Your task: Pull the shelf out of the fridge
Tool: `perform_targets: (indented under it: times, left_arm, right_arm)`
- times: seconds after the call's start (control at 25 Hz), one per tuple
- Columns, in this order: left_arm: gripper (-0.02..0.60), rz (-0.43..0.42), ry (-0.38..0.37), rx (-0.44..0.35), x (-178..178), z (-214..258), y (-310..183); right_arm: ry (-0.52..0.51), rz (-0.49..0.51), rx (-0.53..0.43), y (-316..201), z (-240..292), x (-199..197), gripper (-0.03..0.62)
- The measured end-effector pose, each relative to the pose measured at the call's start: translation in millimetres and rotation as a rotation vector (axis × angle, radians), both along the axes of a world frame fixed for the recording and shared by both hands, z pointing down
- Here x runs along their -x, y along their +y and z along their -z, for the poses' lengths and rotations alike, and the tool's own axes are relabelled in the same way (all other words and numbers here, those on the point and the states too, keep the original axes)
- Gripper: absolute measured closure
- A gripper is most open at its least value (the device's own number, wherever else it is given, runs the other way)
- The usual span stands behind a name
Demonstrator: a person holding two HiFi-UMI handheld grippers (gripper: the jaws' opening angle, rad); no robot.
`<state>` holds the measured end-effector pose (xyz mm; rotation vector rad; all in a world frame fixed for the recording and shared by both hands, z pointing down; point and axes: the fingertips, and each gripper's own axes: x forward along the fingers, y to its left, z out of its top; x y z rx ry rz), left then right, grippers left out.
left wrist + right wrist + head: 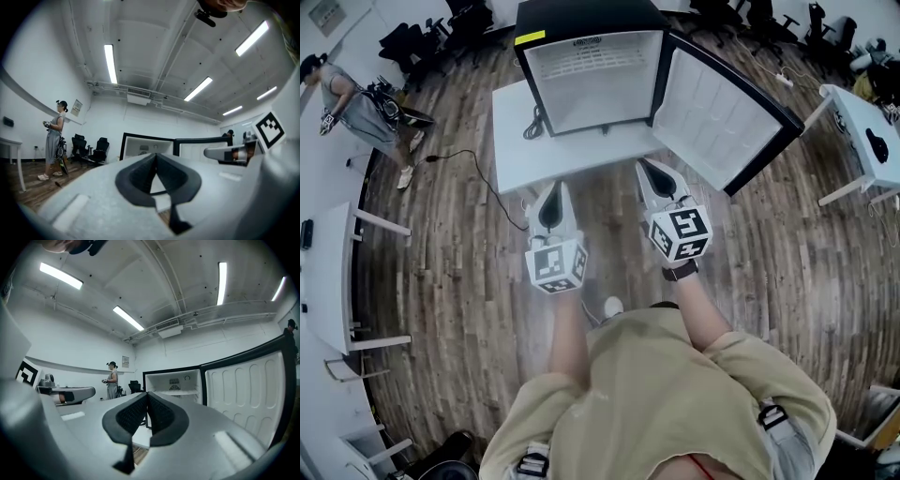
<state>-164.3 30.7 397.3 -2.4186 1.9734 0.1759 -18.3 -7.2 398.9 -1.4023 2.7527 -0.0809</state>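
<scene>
A small black fridge (586, 23) stands on a white table (511, 150) with its door (717, 112) swung open to the right. Its interior is white, and a shelf (174, 392) crosses it; in the head view a ribbed white panel (595, 58) shows at the top of the cavity. My left gripper (550, 190) and right gripper (646, 167) hover side by side at the table's front edge, short of the fridge. Both point at the opening. The left gripper (156, 156) and the right gripper (147, 394) are shut with nothing between their pads.
A person (358, 105) stands at the far left, beside office chairs (417, 42). A black cable (464, 159) runs over the wooden floor to the table. More white tables stand at the left (328, 272) and right (862, 127).
</scene>
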Motion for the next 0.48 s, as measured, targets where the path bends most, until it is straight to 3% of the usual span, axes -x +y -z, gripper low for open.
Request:
perform_targets:
  times: [0.28,0.48]
  left_arm:
    - [0.578,-0.109,0.062,-0.025,12,-14,-25]
    - [0.578,-0.106,0.055,-0.001,12,-17,-70]
  right_arm:
    - [0.02,-0.04,0.05,-37,-23,17,0.586]
    - [0.0,-0.033,0.072,-86,-24,17,0.586]
